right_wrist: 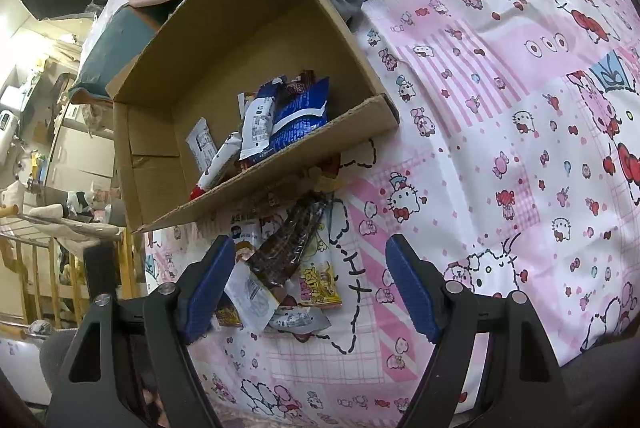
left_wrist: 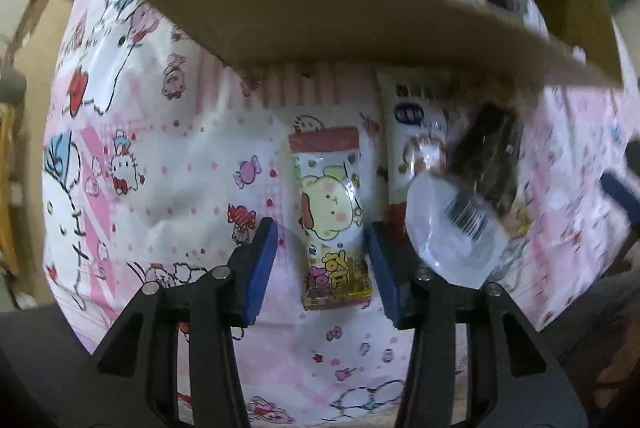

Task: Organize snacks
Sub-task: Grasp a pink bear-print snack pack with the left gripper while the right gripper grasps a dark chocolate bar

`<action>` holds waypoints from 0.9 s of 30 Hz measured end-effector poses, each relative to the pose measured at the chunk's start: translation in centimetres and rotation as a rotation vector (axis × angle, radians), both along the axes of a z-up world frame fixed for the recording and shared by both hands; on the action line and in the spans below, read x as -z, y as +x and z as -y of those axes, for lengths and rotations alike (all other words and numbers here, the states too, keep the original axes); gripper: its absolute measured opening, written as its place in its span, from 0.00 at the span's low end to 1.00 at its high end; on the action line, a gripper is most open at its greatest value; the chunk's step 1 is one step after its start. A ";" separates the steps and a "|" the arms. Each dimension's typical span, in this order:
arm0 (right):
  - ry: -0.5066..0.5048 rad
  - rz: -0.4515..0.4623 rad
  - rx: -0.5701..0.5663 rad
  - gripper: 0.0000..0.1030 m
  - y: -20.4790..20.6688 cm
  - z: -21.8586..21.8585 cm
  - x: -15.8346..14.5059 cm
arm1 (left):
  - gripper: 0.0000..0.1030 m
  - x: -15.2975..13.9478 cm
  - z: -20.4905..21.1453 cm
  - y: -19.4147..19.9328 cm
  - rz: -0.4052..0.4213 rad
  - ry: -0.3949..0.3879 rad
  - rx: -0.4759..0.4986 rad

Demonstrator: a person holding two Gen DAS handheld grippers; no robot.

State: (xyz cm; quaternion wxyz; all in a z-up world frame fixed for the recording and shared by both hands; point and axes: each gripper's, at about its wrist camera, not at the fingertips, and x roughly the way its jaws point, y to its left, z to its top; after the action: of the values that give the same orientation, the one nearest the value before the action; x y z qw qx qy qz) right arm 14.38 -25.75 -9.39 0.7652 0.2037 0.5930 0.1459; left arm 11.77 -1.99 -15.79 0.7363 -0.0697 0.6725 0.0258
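cardboard box [right_wrist: 224, 75] sits on the pink cartoon-print bedsheet [right_wrist: 500, 99], toward the bed's far edge where folded clothes are heaped, and it already holds part of the job: a blue packet [right_wrist: 298, 115], a white bar wrapper [right_wrist: 258, 125], another white packet [right_wrist: 202, 143] and a long stick with a red end [right_wrist: 214, 167] are piled against its near wall, so i judge the sorting partly done. what is left lies on the sheet just in front of that near wall: a yellow puppy-print snack stick [left_wrist: 334, 211] lying lengthwise, a white packet [left_wrist: 416, 131] just beside it, a dark brown wrapped bar [left_wrist: 492, 155] across that one, and a clear plastic wrapper with a barcode [left_wrist: 456, 224] overlapping them; the right view shows a few more small packs [right_wrist: 298, 322] at the near end of this little heap, too jumbled to count. the left claw [left_wrist: 322, 262] points down at the sheet with the yellow stick between its blue pads [left_wrist: 262, 260]; the pads stand on either side of it with sheet showing in the gaps, so it is not yet gripping, jaws part closed. the right claw [right_wrist: 310, 288] hangs wide open and empty above the same heap, its left pad close to the clear wrapper, contact unclear. by my reading the yellow stick is the piece in hand, then the remaining loose packs must follow it into the box before the bed is tidy
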 end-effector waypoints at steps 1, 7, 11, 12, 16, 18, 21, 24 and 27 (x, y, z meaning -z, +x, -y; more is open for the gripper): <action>0.001 -0.001 -0.001 0.78 0.0 0.0 0.1 | 0.37 0.0 0.2 0.0 0.001 0.012 0.008; 0.012 -0.011 -0.008 0.78 0.1 -0.3 0.2 | 0.21 -0.8 -0.1 -0.2 -0.005 0.003 -0.007; 0.157 -0.096 0.031 0.78 -0.2 -0.1 1.1 | 0.21 -3.8 -2.8 -1.2 0.026 -0.111 -0.096; 0.221 -0.132 0.053 0.78 -0.4 -0.3 1.6 | 0.21 -4.3 -3.2 -1.5 0.037 -0.130 -0.110; 0.189 -0.172 0.050 0.77 -0.5 -2.6 2.7 | 0.21 -7.0 -5.0 -3.3 0.110 -0.175 -0.170; 0.159 -0.188 0.056 0.76 -0.3 -3.6 3.4 | 0.21 -7.9 -5.7 -4.1 0.141 -0.177 -0.195; 0.017 -0.190 0.061 0.75 0.4 -5.7 4.5 | 0.21 -8.5 -5.9 -4.8 0.156 -0.189 -0.215; -0.107 -0.198 0.058 0.75 1.1 -7.8 5.6 | 0.21 -8.8 -5.9 -4.8 0.168 -0.194 -0.213; -0.177 -0.192 0.040 0.75 1.4 -9.2 6.3 | 0.21 -8.8 -5.9 -4.2 0.175 -0.208 -0.206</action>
State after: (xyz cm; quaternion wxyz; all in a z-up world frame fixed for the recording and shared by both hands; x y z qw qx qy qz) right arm 15.82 -16.52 -15.67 0.7226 0.1602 0.6700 0.0575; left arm 7.55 3.90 -7.04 0.7744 -0.2160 0.5942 0.0253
